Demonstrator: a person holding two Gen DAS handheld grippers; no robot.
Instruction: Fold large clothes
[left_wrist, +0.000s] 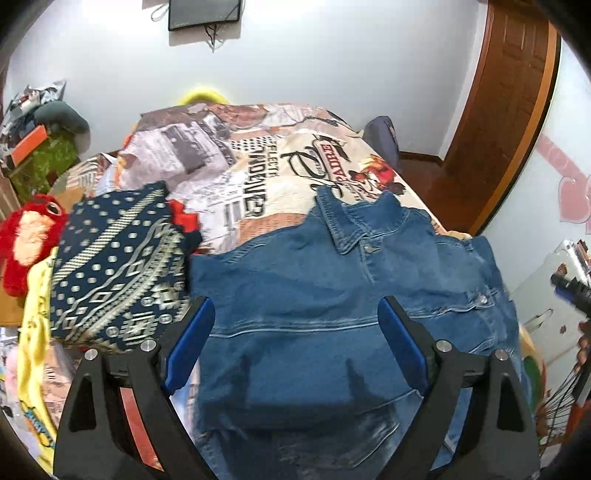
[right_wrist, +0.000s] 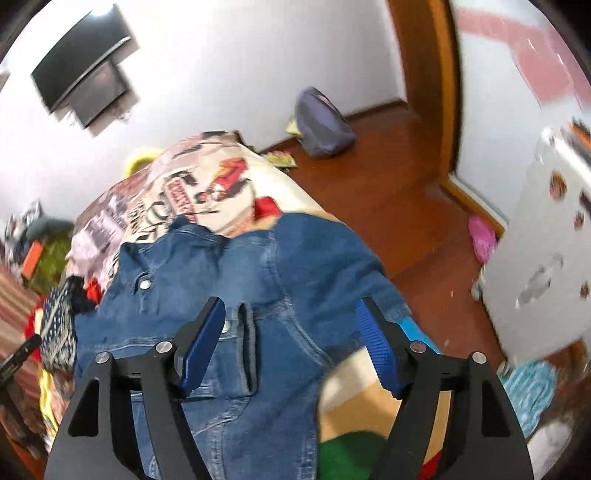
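Bed (left_wrist: 280, 173): printed cover, ahead of both grippers.
Jacket (left_wrist: 332, 288): denim, spread below them.
Left gripper (left_wrist: 297, 314): jaws apart, empty.
Right gripper (right_wrist: 291, 314): jaws apart, empty.

A home bedroom: printed bedspread (left_wrist: 280, 177) ahead of the claw, wall-mounted television (left_wrist: 205, 13) beyond, wooden door (left_wrist: 517, 92) to the right, red plush toy (left_wrist: 26, 236) left.
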